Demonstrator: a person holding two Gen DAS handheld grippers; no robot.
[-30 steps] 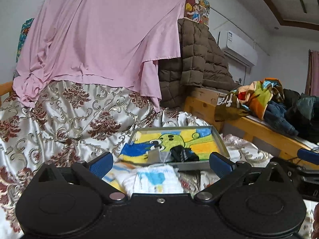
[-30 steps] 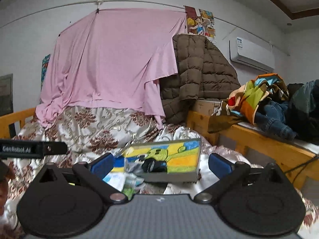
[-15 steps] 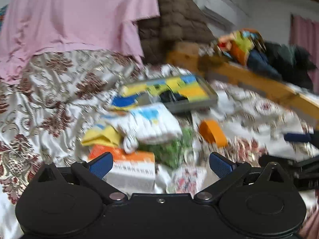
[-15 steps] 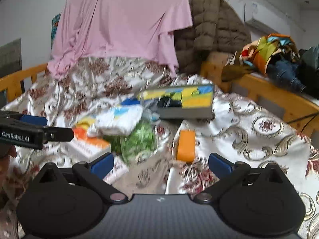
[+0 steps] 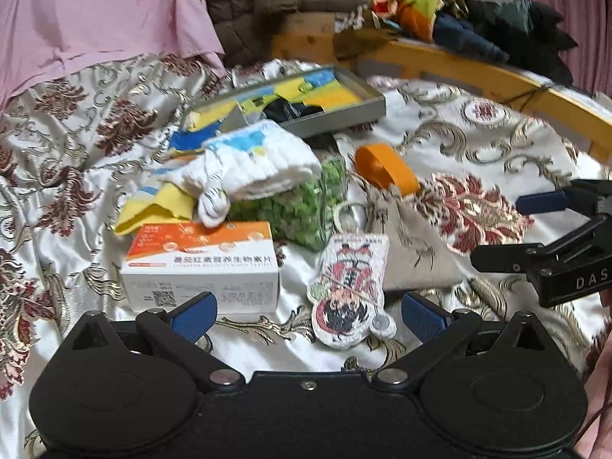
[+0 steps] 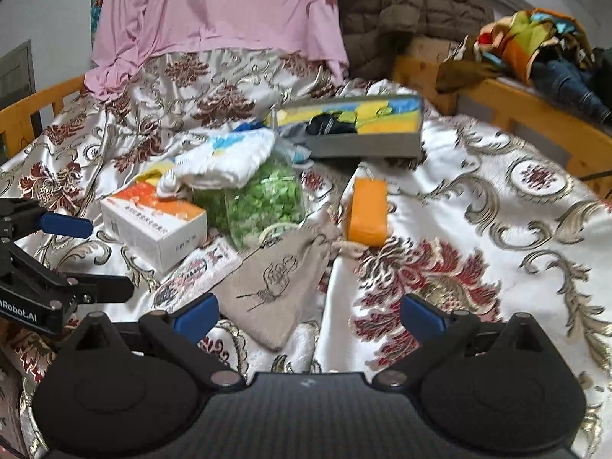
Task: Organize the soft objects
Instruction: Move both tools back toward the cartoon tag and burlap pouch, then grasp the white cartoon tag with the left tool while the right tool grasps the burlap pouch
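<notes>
A pile lies on the patterned bedspread: white folded cloth (image 5: pixel 252 160), yellow cloth (image 5: pixel 153 206), green-filled bag (image 5: pixel 302 206), orange-and-white box (image 5: pixel 202 267), cartoon plush pendant (image 5: pixel 348 290), beige drawstring pouch (image 6: pixel 279 279) and orange item (image 6: pixel 367 210). A grey tray (image 5: pixel 344 114) behind holds a dark sock. My left gripper (image 5: pixel 308 311) is open and empty just in front of the pendant. My right gripper (image 6: pixel 308 311) is open and empty over the pouch's near end.
A pink sheet (image 6: pixel 229 11) and brown quilted jacket (image 6: pixel 413 11) hang behind the bed. A wooden bed rail (image 6: pixel 535 114) with piled clothes (image 6: pixel 535 42) runs along the right. The other gripper shows at the right edge of the left wrist view (image 5: pixel 554 252).
Both cameras have tilted down and moved forward toward the pile. The box, pendant and pouch have come into close view. Both grippers have stayed open.
</notes>
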